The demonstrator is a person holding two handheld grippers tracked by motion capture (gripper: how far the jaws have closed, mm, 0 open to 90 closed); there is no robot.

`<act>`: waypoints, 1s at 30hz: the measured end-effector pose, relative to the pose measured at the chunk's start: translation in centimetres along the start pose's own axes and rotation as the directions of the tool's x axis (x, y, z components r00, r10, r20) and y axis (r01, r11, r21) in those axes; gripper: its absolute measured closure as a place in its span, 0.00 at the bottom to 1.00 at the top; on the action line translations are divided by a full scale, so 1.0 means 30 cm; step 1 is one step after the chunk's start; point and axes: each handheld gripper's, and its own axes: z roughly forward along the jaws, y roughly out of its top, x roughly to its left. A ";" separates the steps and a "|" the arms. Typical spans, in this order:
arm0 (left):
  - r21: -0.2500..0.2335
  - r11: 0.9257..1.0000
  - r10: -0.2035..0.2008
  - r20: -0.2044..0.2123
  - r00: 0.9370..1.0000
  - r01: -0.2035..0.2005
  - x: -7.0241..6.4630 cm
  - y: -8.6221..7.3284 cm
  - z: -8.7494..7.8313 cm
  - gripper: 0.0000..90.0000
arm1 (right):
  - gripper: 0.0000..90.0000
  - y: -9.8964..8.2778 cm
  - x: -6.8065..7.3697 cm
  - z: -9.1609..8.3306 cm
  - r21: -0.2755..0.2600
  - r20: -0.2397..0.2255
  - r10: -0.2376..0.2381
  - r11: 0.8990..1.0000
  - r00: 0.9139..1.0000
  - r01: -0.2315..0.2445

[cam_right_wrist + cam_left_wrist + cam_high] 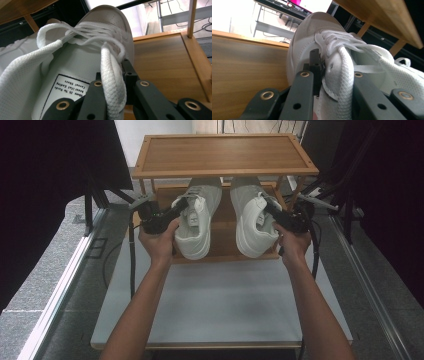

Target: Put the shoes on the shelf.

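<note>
Each tool clamps a white shoe's collar, seemingly on the rack.

Lab: black curtains, cables.

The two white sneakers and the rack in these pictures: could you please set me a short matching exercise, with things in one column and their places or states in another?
Things:
1. left sneaker
2. right sneaker
3. top shelf
4. white tabletop

Places or states:
A. bare wood, above both shoes
B. its collar pinched by the right gripper
C. under the person's forearms, nearer than the rack
D. its collar pinched by the left gripper

Pairs: 1-D, 2-B, 3-A, 4-C
</note>
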 end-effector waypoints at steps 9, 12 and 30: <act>-0.018 0.999 -0.045 -0.021 0.999 0.045 0.002 0.007 0.075 0.89 | 0.94 0.024 0.033 0.078 0.014 0.050 -0.020 1.000 0.999 0.020; -0.020 0.999 -0.049 -0.020 0.999 0.048 -0.001 0.008 0.084 0.89 | 0.94 0.025 0.039 0.092 0.027 0.055 -0.018 1.000 0.998 0.016; 0.013 0.998 -0.066 -0.047 0.997 0.067 -0.011 -0.021 0.171 0.68 | 0.79 0.032 0.053 0.156 0.012 0.039 -0.017 1.000 0.999 0.017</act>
